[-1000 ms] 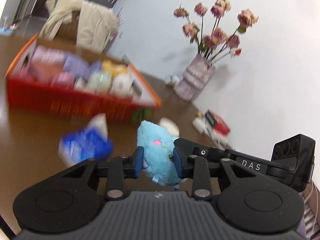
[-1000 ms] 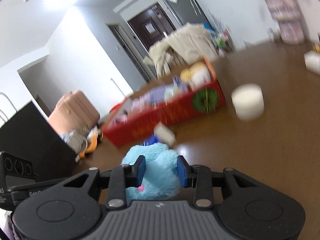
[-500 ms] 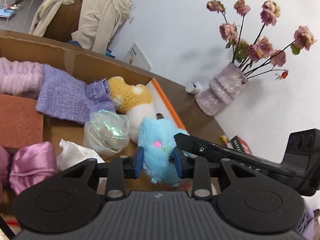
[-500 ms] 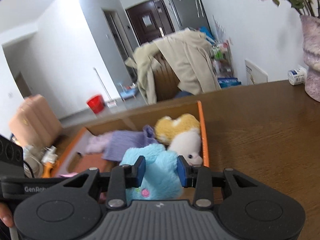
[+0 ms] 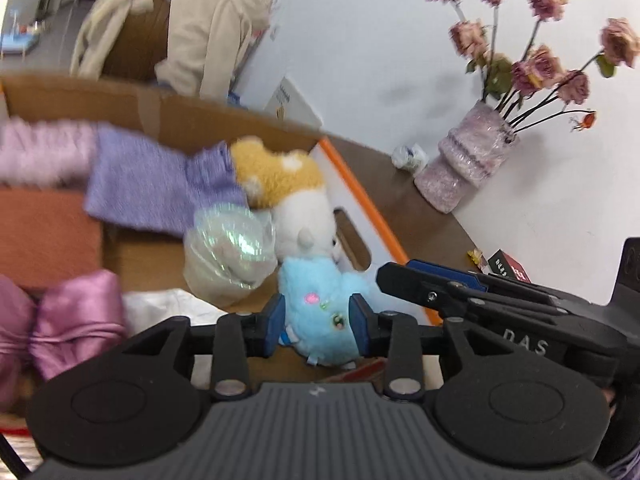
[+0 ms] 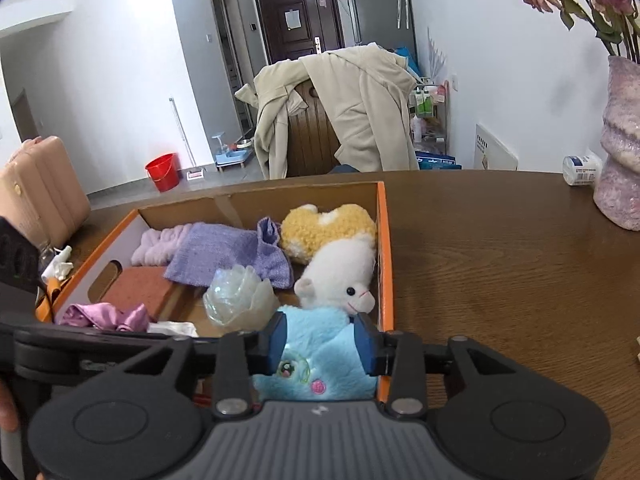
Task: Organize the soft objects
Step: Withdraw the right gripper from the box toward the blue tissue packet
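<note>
A: Where is the fluffy light-blue plush toy (image 6: 320, 356) right now?

B: You hold it with both tools at once. Your right gripper (image 6: 320, 346) has its jaws closed on the toy's sides, and your left gripper (image 5: 316, 322) is clamped on the same toy (image 5: 320, 304), one blue pad pressed into each flank. It sits over the near right corner of the orange-rimmed cardboard box (image 6: 382, 240).

A: How tight is that corner?

B: Tight. In the right wrist view the box's orange right wall runs just beside your right-hand pad, and the white plush animal with a black eye (image 6: 340, 276) touches the toy from behind. The translucent iridescent shell-shaped wrapper (image 6: 240, 300) lies just to its left. Behind the white plush animal sits the yellow-and-white fleecy plush (image 6: 320, 228), against the far wall.

A: Any room elsewhere in the box?

B: The middle and left hold the lilac knitted cloth (image 6: 228, 252), the rust-brown flat pad (image 6: 140, 290) and the shiny pink satin fabric (image 6: 104, 316). Bare cardboard floor shows only in a narrow strip between the pad and the wrapper.

A: And outside the box?

B: To your right the brown wooden surface (image 6: 500, 280) lies open as far as the pinkish textured vase of dried roses (image 6: 620, 160) near the wall, well apart from the box edge.
</note>
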`<state>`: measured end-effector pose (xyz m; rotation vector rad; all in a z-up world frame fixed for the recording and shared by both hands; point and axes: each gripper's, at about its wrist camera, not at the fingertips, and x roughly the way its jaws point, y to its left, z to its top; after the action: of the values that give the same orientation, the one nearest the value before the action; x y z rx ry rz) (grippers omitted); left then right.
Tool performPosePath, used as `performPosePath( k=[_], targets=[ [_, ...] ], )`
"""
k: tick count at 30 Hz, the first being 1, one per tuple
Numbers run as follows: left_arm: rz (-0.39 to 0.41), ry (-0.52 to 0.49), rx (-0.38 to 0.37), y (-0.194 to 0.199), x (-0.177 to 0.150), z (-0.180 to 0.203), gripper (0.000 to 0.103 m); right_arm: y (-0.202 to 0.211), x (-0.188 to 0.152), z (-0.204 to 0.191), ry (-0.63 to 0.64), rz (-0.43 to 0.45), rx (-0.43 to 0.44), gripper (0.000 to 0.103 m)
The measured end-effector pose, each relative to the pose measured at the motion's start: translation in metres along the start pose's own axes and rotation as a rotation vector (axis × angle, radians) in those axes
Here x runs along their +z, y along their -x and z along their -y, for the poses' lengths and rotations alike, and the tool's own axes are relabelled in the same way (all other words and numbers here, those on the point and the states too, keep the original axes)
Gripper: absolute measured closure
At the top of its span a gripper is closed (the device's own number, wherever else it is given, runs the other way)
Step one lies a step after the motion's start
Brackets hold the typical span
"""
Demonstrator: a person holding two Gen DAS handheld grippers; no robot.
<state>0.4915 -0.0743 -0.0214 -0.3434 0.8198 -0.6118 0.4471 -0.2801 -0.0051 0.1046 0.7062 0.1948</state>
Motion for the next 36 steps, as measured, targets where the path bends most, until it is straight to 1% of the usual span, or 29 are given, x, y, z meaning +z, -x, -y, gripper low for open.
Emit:
performPosePath(
  k=[3,6,8,9,10,12,13,14,17,18,20,21,22,25,26,27,29,31,33,36],
  targets=[
    [0.049,-0.052,0.037,0.036,0.002,0.013,0.063,0.023,0.006,-0.005,0.016,0.042,-0.001,0.067],
    [0.102,-0.114,0.101,0.078,-0.001,0.028,0.056,0.056,0.009,-0.012,0.039,0.089,0.004,0.067],
    [0.134,-0.150,0.138,0.106,-0.008,0.038,0.048,0.078,0.010,-0.017,0.055,0.114,0.007,0.067],
    [0.149,-0.163,0.160,0.119,-0.012,0.043,0.046,0.089,0.009,-0.019,0.065,0.126,0.008,0.066],
    [0.166,-0.178,0.180,0.131,-0.016,0.047,0.043,0.101,0.008,-0.022,0.073,0.140,0.010,0.062],
    [0.207,-0.208,0.229,0.157,-0.027,0.058,0.041,0.122,0.005,-0.027,0.084,0.162,0.018,0.057],
    [0.232,-0.229,0.252,0.169,-0.034,0.064,0.036,0.133,0.002,-0.030,0.092,0.173,0.021,0.056],
    [0.263,-0.250,0.277,0.182,-0.043,0.070,0.027,0.144,-0.002,-0.033,0.098,0.186,0.023,0.056],
    [0.328,-0.302,0.334,0.214,-0.070,0.085,0.020,0.174,-0.017,-0.042,0.132,0.241,0.039,0.045],
    [0.346,-0.314,0.348,0.224,-0.081,0.090,0.019,0.185,-0.023,-0.046,0.143,0.260,0.037,0.039],
    [0.384,-0.320,0.364,0.242,-0.104,0.096,0.011,0.204,-0.039,-0.053,0.162,0.293,0.030,0.037],
    [0.406,-0.319,0.367,0.249,-0.116,0.098,0.010,0.213,-0.048,-0.055,0.167,0.315,0.032,0.035],
    [0.427,-0.319,0.380,0.254,-0.128,0.099,0.010,0.221,-0.057,-0.058,0.171,0.333,0.037,0.031],
    [0.493,-0.343,0.456,0.264,-0.168,0.105,0.009,0.240,-0.086,-0.065,0.179,0.382,0.035,0.027],
    [0.505,-0.334,0.468,0.267,-0.179,0.106,0.008,0.244,-0.094,-0.067,0.182,0.388,0.033,0.027],
    [0.508,-0.319,0.469,0.270,-0.187,0.105,0.008,0.248,-0.103,-0.070,0.180,0.396,0.030,0.027],
    [0.515,-0.279,0.475,0.275,-0.204,0.105,0.007,0.254,-0.123,-0.074,0.190,0.415,0.031,0.022],
    [0.534,-0.271,0.504,0.278,-0.221,0.105,0.005,0.256,-0.145,-0.080,0.211,0.433,-0.006,0.021],
    [0.540,-0.282,0.532,0.279,-0.241,0.106,0.004,0.256,-0.164,-0.086,0.225,0.424,-0.022,0.021],
    [0.513,-0.271,0.542,0.280,-0.263,0.104,0.003,0.257,-0.192,-0.086,0.193,0.402,-0.019,0.019]
  ],
)
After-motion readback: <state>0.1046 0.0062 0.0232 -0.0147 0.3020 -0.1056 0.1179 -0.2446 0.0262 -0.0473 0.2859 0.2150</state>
